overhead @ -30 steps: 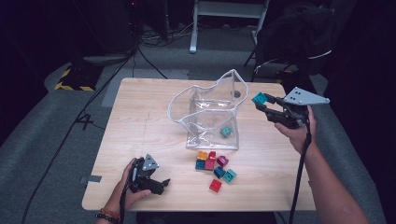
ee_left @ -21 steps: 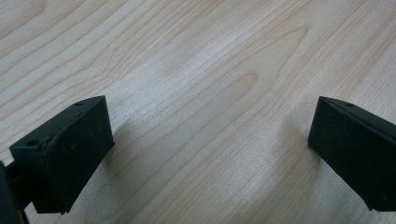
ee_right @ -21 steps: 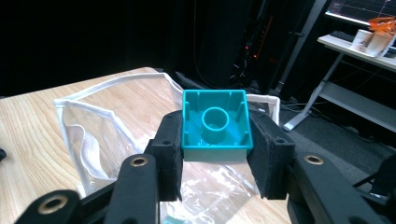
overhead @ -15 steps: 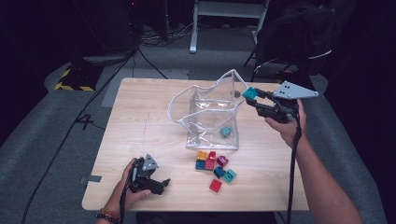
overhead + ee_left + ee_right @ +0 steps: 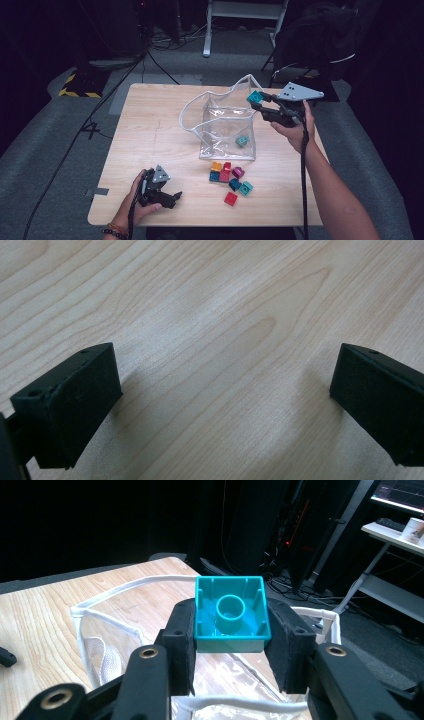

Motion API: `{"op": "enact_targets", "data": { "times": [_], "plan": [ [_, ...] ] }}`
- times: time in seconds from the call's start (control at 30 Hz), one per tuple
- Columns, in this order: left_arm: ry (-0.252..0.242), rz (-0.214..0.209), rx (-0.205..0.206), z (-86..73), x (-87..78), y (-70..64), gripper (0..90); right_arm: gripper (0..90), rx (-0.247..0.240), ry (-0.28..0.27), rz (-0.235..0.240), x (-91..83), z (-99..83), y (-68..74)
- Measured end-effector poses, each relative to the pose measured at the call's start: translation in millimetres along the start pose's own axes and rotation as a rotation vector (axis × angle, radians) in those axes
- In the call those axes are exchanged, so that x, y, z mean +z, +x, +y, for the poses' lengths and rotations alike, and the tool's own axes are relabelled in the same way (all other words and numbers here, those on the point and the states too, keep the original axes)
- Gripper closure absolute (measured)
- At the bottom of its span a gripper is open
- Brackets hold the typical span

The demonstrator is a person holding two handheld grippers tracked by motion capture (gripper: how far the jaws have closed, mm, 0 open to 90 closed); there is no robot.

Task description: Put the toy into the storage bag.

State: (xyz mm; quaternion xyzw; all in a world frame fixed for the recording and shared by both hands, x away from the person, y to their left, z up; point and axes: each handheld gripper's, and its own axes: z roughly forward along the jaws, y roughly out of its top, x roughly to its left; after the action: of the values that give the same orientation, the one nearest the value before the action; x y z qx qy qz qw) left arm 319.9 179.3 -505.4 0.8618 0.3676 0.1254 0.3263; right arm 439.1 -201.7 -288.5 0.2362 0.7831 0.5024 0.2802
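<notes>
Teal block (image 5: 230, 614) is clamped between the right gripper (image 5: 261, 102) jaws above the clear bag (image 5: 220, 131); left gripper (image 5: 170, 196) jaws are spread wide, empty.

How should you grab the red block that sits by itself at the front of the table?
Take the red block by two opposite flat side walls, coming straight down from above. It appears to lie flat on the wooden table, a little apart from the other blocks, so open fingers could probably drop beside it without bumping a neighbour.
</notes>
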Motion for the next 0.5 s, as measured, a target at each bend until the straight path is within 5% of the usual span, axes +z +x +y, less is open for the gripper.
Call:
{"op": "enact_targets", "data": {
  "times": [0.5],
  "plan": [
    [0.001,-0.001,0.0,0.0,0.0,0.0,0.2,59.2,0.014,0.026,0.024,24.9,6.0,2.5]
  ]
}}
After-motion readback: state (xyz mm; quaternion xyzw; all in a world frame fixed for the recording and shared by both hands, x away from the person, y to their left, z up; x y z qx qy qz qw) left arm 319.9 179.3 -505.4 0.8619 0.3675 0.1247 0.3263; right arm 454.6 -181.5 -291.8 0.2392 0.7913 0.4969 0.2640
